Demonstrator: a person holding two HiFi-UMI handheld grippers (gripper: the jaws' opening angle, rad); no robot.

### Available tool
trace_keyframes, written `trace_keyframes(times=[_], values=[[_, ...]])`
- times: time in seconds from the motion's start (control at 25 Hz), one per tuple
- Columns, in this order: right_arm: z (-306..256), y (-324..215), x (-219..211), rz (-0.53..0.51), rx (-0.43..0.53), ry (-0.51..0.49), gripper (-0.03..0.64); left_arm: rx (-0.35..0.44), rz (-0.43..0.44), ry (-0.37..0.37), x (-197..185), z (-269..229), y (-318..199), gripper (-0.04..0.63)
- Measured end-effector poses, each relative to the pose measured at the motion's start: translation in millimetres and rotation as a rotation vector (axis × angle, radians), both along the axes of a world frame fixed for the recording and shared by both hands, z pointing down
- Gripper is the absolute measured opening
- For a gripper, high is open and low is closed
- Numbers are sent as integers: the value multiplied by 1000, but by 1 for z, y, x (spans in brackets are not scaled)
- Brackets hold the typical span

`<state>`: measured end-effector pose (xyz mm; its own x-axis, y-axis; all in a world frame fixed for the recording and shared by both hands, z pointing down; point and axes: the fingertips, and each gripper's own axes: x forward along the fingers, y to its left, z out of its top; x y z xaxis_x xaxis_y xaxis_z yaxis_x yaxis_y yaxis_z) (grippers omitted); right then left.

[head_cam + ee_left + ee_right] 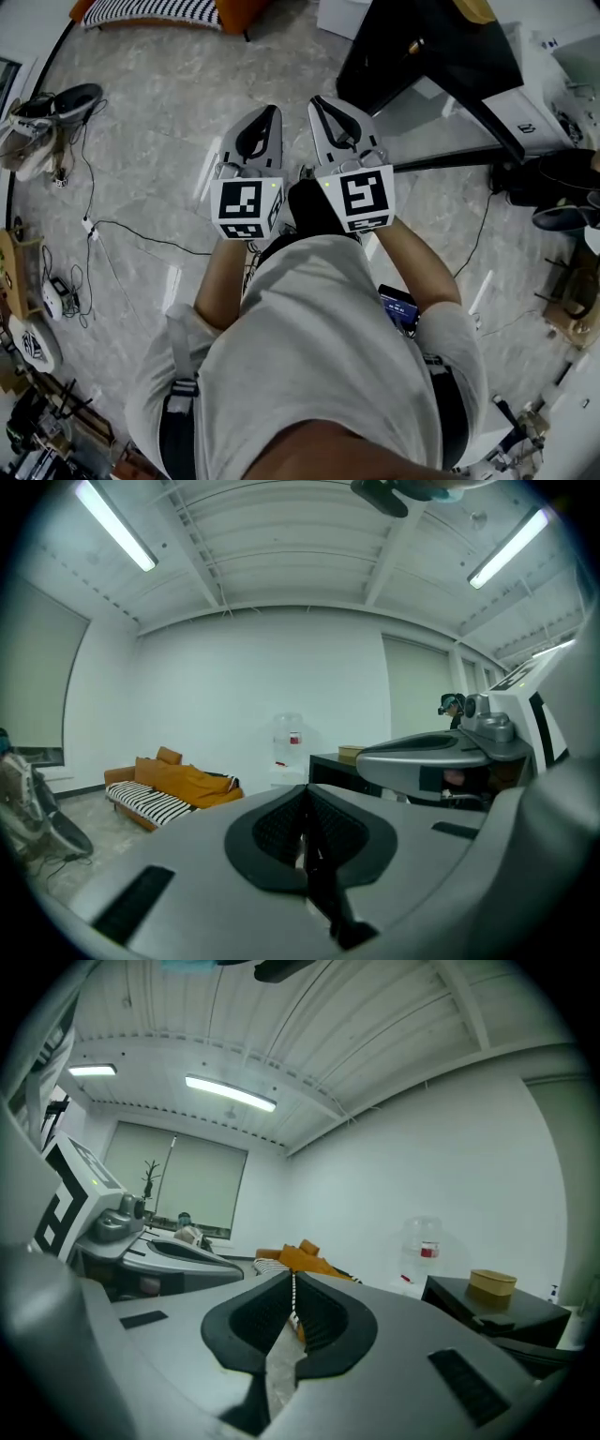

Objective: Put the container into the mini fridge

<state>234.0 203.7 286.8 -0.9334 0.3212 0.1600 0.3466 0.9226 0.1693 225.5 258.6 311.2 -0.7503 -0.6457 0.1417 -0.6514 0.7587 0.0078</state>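
Shirt [319,356] foremost; left gripper [269,112], right gripper [320,101] closed; black table [450,42] cropped.

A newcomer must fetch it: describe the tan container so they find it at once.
Before the white wall stands a black table. On its top sits the container: low, round and tan, unlike the tall clear jug nearby.

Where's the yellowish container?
The tan container sits on the black tabletop at the right of the right gripper view, just right of the clear water jug.
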Motion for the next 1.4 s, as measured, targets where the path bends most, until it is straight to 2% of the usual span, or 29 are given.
trace_keyframes(times=[0.2,0.48,0.72,1.04,1.4], values=[[5,-27,-56,36,-19,12,40,-9,9,15,-47,9,-13,12],[-3,-67,-160,74,-109,46,40,-31,111,11,-155,-2,-59,12],[-6,-123,-224,147,-147,60,40,-59,172,56,-235,-2,-121,12],[-15,-201,-259,273,-187,61,40,-67,317,49,-280,-15,-213,12],[-19,-292,-267,528,-205,51,40,-80,582,31,-298,-23,-317,12]])
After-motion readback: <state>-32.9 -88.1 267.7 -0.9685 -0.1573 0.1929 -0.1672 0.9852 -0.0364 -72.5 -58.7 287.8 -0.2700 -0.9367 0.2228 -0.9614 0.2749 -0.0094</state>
